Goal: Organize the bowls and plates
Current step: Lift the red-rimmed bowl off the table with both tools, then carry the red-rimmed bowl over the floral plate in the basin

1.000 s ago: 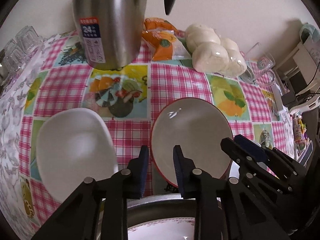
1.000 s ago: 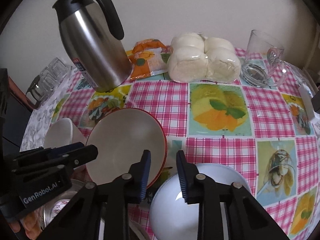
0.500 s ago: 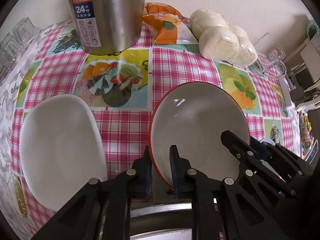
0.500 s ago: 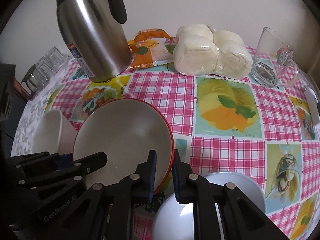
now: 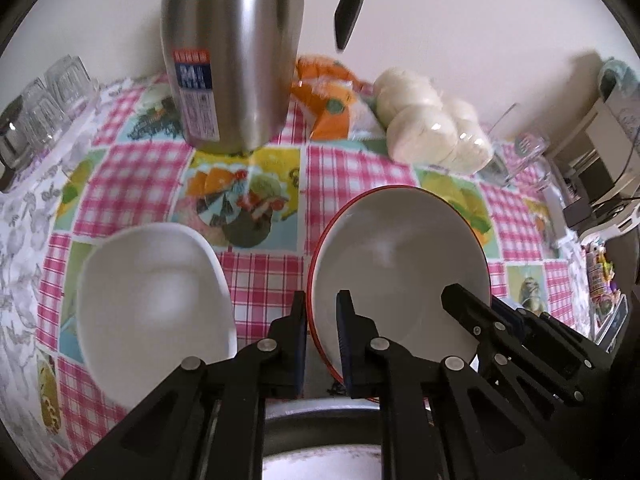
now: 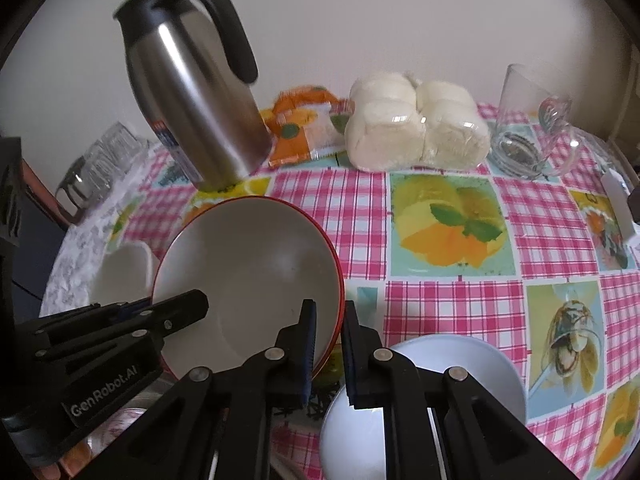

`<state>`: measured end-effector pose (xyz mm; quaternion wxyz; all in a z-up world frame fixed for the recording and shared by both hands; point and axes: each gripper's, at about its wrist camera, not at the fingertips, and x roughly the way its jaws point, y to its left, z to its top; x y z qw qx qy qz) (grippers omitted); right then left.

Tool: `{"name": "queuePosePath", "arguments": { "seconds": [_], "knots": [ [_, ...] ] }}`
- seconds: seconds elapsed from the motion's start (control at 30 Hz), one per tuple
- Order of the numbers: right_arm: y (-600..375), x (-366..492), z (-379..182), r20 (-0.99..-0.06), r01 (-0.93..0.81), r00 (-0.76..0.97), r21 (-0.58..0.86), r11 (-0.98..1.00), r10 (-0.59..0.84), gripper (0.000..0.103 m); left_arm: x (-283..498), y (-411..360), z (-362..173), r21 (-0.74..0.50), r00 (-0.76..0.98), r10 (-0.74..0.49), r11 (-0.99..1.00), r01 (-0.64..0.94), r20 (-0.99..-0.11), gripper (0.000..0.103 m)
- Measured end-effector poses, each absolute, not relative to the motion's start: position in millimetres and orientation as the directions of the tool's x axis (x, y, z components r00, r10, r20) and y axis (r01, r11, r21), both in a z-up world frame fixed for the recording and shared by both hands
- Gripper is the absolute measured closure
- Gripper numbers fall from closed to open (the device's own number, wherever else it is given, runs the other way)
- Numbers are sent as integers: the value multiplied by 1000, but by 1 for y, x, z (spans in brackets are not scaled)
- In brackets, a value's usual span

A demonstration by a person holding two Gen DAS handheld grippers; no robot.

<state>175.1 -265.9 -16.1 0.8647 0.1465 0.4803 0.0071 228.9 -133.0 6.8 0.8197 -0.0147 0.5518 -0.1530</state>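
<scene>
A red-rimmed bowl with a grey inside is held tilted above the checked tablecloth. My left gripper is shut on its left rim, one finger inside and one outside. My right gripper is shut on its right rim; it also shows in the left wrist view. A white bowl sits left of it. A pale blue bowl sits under my right gripper. A plate rim lies below my left gripper.
A steel thermos jug stands at the back. An orange snack packet, wrapped white buns and a glass mug line the far edge. Glass tumblers stand at the far left.
Both grippers closed on opposite rims of the red-rimmed bowl. The bowl has since been raised and tilted, and both views have pulled up and back slightly.
</scene>
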Motion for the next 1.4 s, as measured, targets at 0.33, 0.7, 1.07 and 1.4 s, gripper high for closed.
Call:
{"name": "queuePosePath", "arguments": {
  "seconds": [0.33, 0.7, 1.07, 1.4],
  "knots": [
    [-260, 130, 37, -777, 115, 615, 261, 958, 138, 90, 190, -131, 56, -177, 424, -279, 948, 265, -862, 89],
    [-244, 69, 61, -738, 100, 656, 292, 951, 157, 90, 135, -119, 80, -138, 467, -254, 954, 268, -847, 89],
    [-225, 19, 44, -712, 97, 672, 355, 930, 202, 89, 85, -93, 59, -151, 481, -246, 962, 229, -842, 89],
    [-199, -2, 21, -733, 97, 642, 369, 924, 226, 89, 59, -70, 35, -165, 473, -215, 976, 145, -854, 88]
  ]
}}
